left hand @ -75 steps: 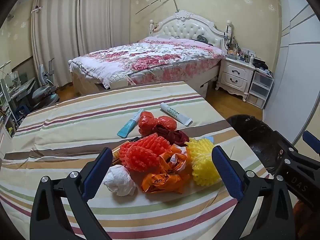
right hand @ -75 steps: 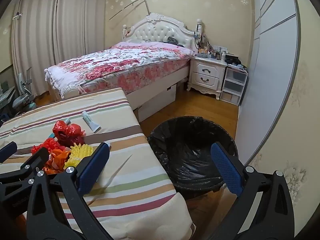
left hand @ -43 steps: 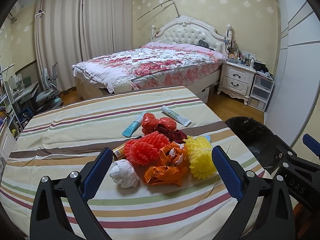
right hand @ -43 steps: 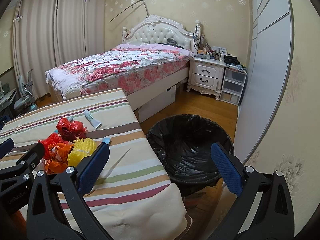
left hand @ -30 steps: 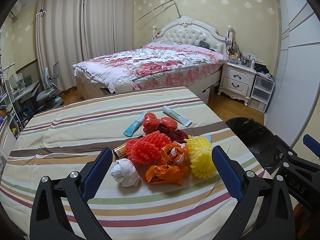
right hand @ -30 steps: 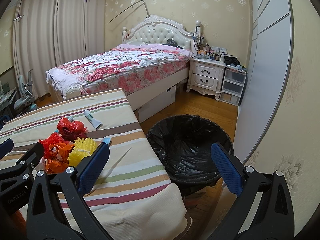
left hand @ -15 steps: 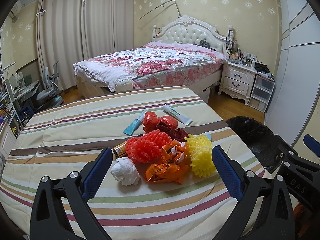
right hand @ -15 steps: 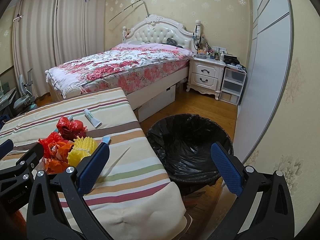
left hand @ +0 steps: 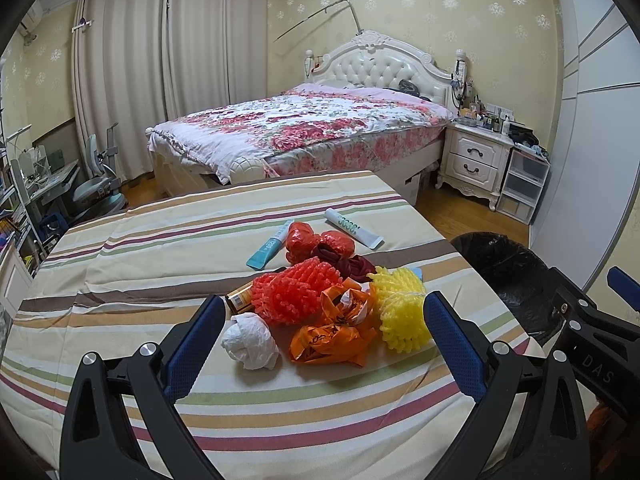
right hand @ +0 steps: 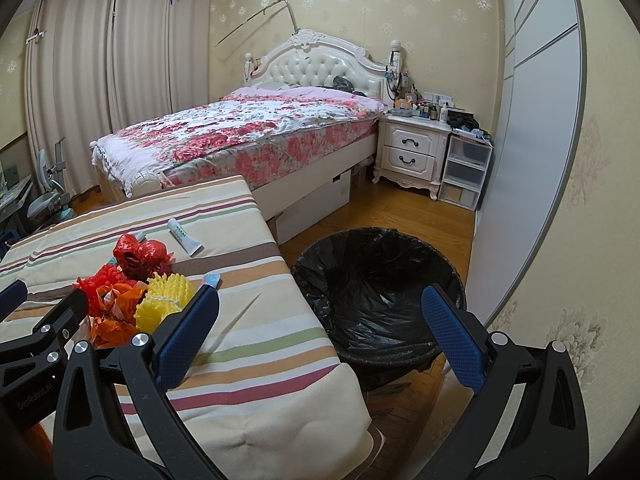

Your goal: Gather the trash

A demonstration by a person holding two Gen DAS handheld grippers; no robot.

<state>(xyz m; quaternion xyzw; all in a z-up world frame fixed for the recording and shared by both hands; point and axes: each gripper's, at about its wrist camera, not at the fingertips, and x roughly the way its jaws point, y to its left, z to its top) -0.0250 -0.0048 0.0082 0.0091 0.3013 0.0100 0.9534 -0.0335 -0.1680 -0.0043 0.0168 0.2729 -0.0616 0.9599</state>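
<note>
The left gripper (left hand: 318, 338) is hovering above the striped tablecloth (left hand: 160, 248) with its jaws spread wide and nothing between them. The trash pile is lying just ahead of its fingertips: a white crumpled wad (left hand: 250, 342) is sitting close to the left finger, an orange plastic bag (left hand: 328, 336) is resting straight ahead between the fingers, and a yellow foam net (left hand: 402, 312) is sitting near the right finger. Farther ahead, a red foam net (left hand: 294, 290) and a red plastic bag (left hand: 310, 240) are resting against the heap, and beyond them a teal tube (left hand: 268, 248) and a white tube (left hand: 352, 228) are lying apart from it.

The right gripper (right hand: 320, 328) is also standing fully open and empty, off the table's edge, with the black-lined trash bin (right hand: 376, 292) sitting on the floor straight ahead between its fingers; the pile is lying off to its left.

The bin's liner is showing no trash that can be made out, so the task appears barely begun: no piece is gripped yet, and every item on the cloth probably has yet to be carried over and dropped in.
</note>
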